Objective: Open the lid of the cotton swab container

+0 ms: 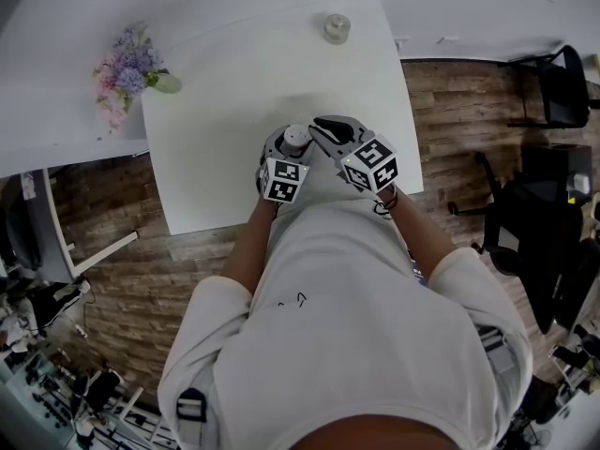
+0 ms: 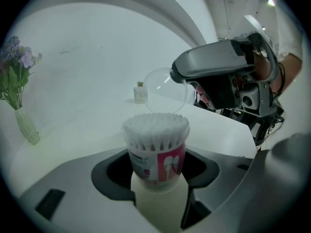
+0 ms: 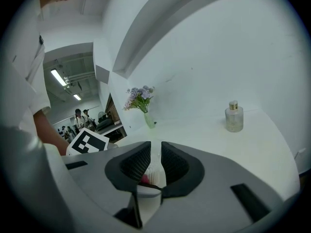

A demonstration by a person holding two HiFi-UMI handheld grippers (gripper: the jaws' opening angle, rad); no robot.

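The cotton swab container (image 2: 156,152), a small tub with a pink and white label, stands upright in my left gripper (image 2: 156,176), which is shut on its lower body. Its white swab tips are bare at the top. The clear round lid (image 2: 166,89) hangs off the container, above and behind it, with my right gripper (image 2: 182,74) shut on its rim. In the right gripper view the lid's thin edge (image 3: 155,154) sits between the nearly closed pads of the right gripper (image 3: 155,163). In the head view both grippers meet over the container (image 1: 296,139) near the table's front edge.
A small glass perfume bottle (image 1: 337,28) stands at the far side of the white table (image 1: 234,82). A vase of purple flowers (image 1: 127,68) sits off the table's far left corner. Black office chairs (image 1: 562,82) stand on the wood floor to the right.
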